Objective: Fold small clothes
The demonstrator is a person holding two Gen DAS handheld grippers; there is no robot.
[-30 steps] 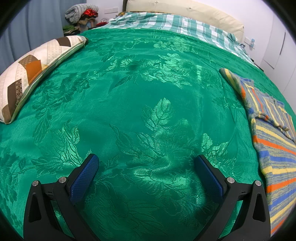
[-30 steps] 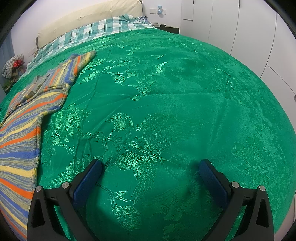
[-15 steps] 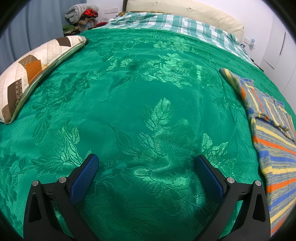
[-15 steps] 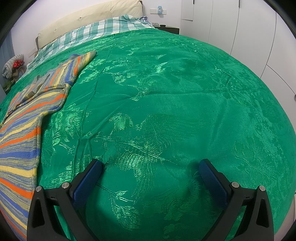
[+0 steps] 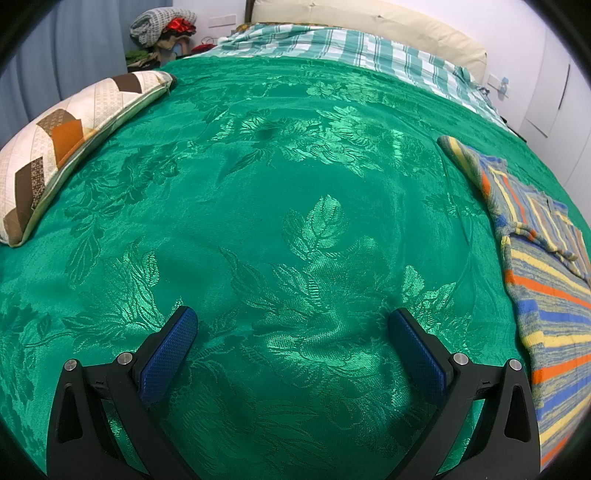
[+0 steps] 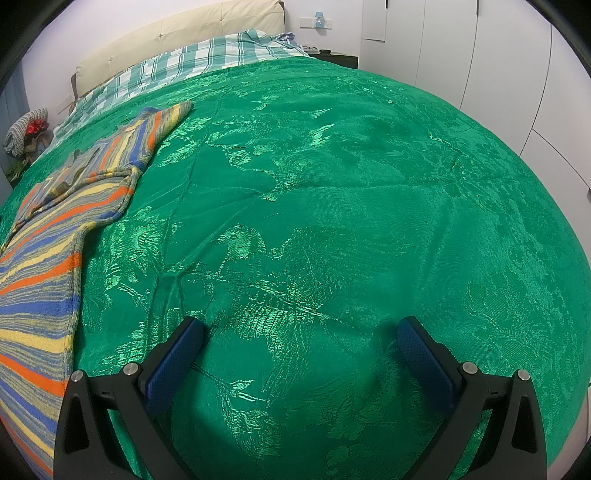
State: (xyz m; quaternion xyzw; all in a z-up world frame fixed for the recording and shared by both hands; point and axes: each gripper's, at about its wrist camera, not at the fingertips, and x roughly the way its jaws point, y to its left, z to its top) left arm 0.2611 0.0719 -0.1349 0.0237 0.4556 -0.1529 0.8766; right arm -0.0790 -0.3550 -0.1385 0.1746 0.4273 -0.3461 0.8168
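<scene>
A striped knit garment [image 5: 546,295] in blue, orange, yellow and grey lies spread flat on the green patterned bedspread [image 5: 280,206]. It fills the right edge of the left wrist view, one sleeve reaching toward the headboard. In the right wrist view the same striped garment [image 6: 40,280] covers the left edge. My left gripper [image 5: 291,325] hovers open over bare bedspread to the garment's left, nothing between its blue pads. My right gripper [image 6: 301,334] is open too, over bare bedspread [image 6: 351,206] to the garment's right, holding nothing.
A patchwork pillow [image 5: 70,140] lies at the bed's left side. A checked sheet [image 5: 343,48] and a beige headboard [image 5: 369,18] close off the far end. A pile of clothes [image 5: 162,26] sits beyond the bed. White wardrobe doors [image 6: 480,55] stand on the right.
</scene>
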